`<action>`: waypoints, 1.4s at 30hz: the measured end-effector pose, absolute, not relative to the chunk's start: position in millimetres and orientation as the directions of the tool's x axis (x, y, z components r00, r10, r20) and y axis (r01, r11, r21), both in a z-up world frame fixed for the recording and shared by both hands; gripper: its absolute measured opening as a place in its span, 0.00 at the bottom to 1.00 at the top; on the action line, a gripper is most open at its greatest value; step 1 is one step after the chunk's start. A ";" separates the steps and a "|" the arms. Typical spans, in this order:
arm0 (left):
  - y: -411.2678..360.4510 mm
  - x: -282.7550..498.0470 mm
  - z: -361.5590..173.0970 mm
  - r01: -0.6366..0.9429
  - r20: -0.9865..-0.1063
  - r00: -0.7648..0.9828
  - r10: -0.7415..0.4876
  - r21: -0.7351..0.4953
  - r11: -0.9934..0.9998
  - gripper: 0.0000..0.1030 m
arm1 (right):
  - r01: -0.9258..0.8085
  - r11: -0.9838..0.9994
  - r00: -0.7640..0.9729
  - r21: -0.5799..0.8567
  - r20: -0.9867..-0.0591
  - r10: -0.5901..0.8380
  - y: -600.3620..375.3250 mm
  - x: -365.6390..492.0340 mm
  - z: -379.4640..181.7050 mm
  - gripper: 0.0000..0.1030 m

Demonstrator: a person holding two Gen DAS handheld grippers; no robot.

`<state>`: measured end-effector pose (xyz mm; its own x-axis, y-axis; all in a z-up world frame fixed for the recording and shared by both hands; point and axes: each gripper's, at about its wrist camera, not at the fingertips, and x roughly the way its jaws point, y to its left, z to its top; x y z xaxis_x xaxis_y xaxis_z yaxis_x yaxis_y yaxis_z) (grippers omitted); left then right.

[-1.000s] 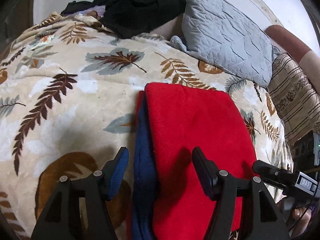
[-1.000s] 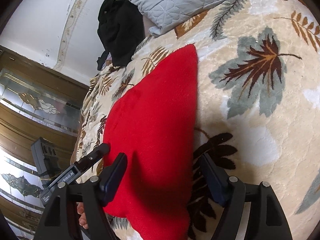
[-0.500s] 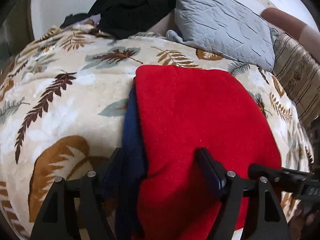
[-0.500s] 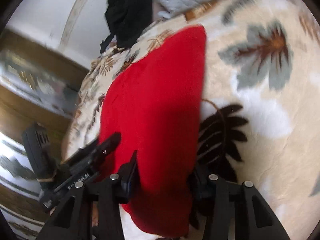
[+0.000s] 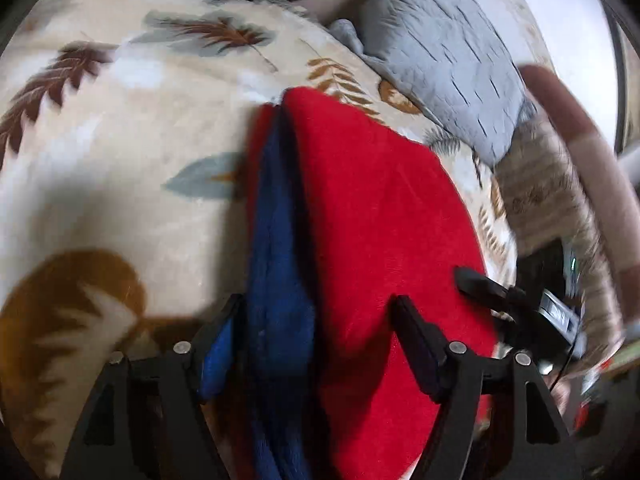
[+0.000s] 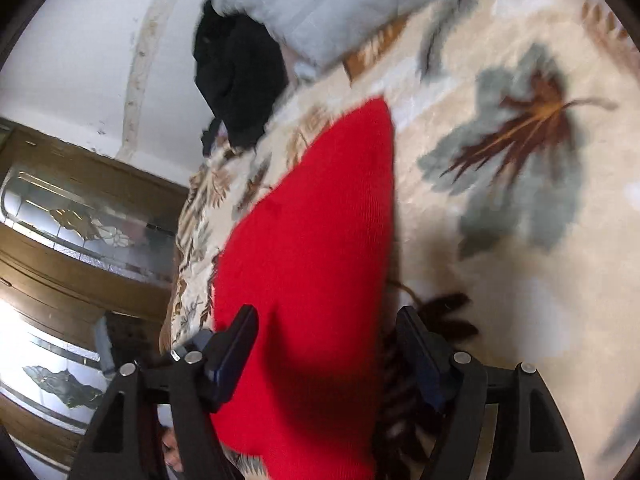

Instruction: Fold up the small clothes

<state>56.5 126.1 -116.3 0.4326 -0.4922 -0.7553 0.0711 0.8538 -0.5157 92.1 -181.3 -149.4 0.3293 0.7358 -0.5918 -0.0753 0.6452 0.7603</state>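
Left wrist view, nearest first: my left tool has its two fingers spread wide, straddling the near left edge of the red garment. A blue layer shows along that edge, sandwiched between red above and a sliver of red below, so I judge the piece is already folded over and the blue is its lining or a second panel. The left finger sits just outside the blue layer, the right finger over the red top; nothing is pinched between them. I read this stance as set to bite the stacked edge so all layers lift together.

In the right wrist view, my right tool is spread as well, its fingers on either side of the garment's near right edge, one over the red cloth and the other over the bed cover beside it. It grips nothing. Having both tools at the two near corners suggests the next fold would carry the near edge away from me.

The garment lies flat on the leaf-patterned blanket covering the bed. Farther off, a grey quilted pillow rests at the head of the bed, close to the garment's far corner, and a heap of black clothes lies beyond that against the white wall. Both views are motion-blurred, so finer contact is hard to judge.
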 end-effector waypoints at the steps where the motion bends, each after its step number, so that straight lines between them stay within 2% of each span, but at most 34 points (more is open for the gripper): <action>1: 123.7 57.0 -116.1 0.082 -0.748 0.424 -0.510 -0.529 0.845 0.44 | -0.086 0.652 0.323 0.754 -0.598 0.734 -176.9 94.0 -151.5 0.54; 3: 126.5 59.6 -114.5 0.066 -0.727 0.423 -0.541 -0.571 0.819 0.36 | -0.148 0.711 0.332 0.687 -0.643 0.690 -163.9 93.2 -137.9 0.44; 5: 119.5 56.0 -107.0 0.089 -0.725 0.441 -0.529 -0.551 0.830 0.33 | -0.207 0.745 0.337 0.635 -0.668 0.663 -156.3 90.7 -121.9 0.42; 10: 91.0 63.4 -63.6 0.179 -0.649 0.527 -0.549 -0.547 0.818 0.32 | -0.309 0.778 0.419 0.547 -0.656 0.628 -163.6 90.6 -66.1 0.41; 14: 48.0 92.1 -47.3 0.235 -0.634 0.530 -0.563 -0.529 0.816 0.34 | -0.309 0.804 0.512 0.508 -0.623 0.591 -198.0 96.9 -32.9 0.41; 16: 30.1 109.6 -58.4 0.224 -0.676 0.498 -0.543 -0.505 0.834 0.44 | -0.265 0.810 0.537 0.523 -0.618 0.575 -223.9 105.2 -34.2 0.43; 18: 8.6 130.1 -91.1 0.145 -0.796 0.423 -0.433 -0.412 0.900 0.45 | -0.194 0.821 0.538 0.537 -0.642 0.546 -247.7 115.6 -52.7 0.55; 19: 2.9 133.7 -106.2 0.121 -0.839 0.375 -0.394 -0.377 0.918 0.50 | -0.131 0.844 0.531 0.520 -0.682 0.503 -258.7 122.0 -69.9 0.60; 21: 8.0 123.9 -106.2 0.118 -0.807 0.409 -0.426 -0.417 0.901 0.55 | -0.017 0.880 0.493 0.475 -0.762 0.421 -273.5 125.1 -97.9 0.61; 22: 9.6 118.7 -100.5 0.113 -0.810 0.428 -0.402 -0.393 0.912 0.55 | 0.002 0.875 0.493 0.483 -0.762 0.420 -281.1 120.0 -105.7 0.61; 23: 10.4 113.5 -93.3 0.122 -0.808 0.443 -0.387 -0.374 0.919 0.55 | -0.006 0.848 0.515 0.530 -0.726 0.457 -288.1 111.6 -106.6 0.61; 25: 14.0 99.6 -76.4 0.136 -0.789 0.490 -0.370 -0.350 0.927 0.54 | -0.003 0.856 0.563 0.517 -0.707 0.429 -292.5 96.3 -96.0 0.61; 29: 16.6 77.8 -55.6 0.161 -0.767 0.542 -0.343 -0.305 0.939 0.55 | -0.126 0.831 0.621 0.541 -0.611 0.492 -270.4 66.5 -60.3 0.62; 31: 16.0 73.9 -59.3 0.161 -0.778 0.547 -0.310 -0.266 0.950 0.58 | -0.185 0.819 0.612 0.543 -0.588 0.528 -250.6 59.2 -53.0 0.70; 33: 11.1 75.4 -67.0 0.137 -0.807 0.540 -0.239 -0.195 0.971 0.58 | -0.199 0.826 0.558 0.528 -0.632 0.538 -230.8 65.3 -71.5 0.76; 35: 9.3 71.2 -71.4 0.113 -0.831 0.526 -0.180 -0.142 0.983 0.58 | -0.127 0.832 0.477 0.540 -0.702 0.529 -227.3 73.9 -99.4 0.76; 39: 15.9 54.4 -63.2 0.083 -0.806 0.576 -0.138 -0.110 0.990 0.63 | -0.182 0.858 0.565 0.480 -0.663 0.491 -217.6 59.8 -67.0 0.76; 42: 17.6 49.0 -58.4 0.075 -0.797 0.588 -0.134 -0.111 0.991 0.63 | -0.177 0.882 0.593 0.436 -0.669 0.449 -213.8 66.3 -50.9 0.76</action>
<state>49.0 17.6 -58.4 0.5883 -0.1341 -0.7975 0.0751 0.9910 -0.1113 66.3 -213.8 -50.9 0.5926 0.4490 -0.6687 -0.1766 0.8824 0.4360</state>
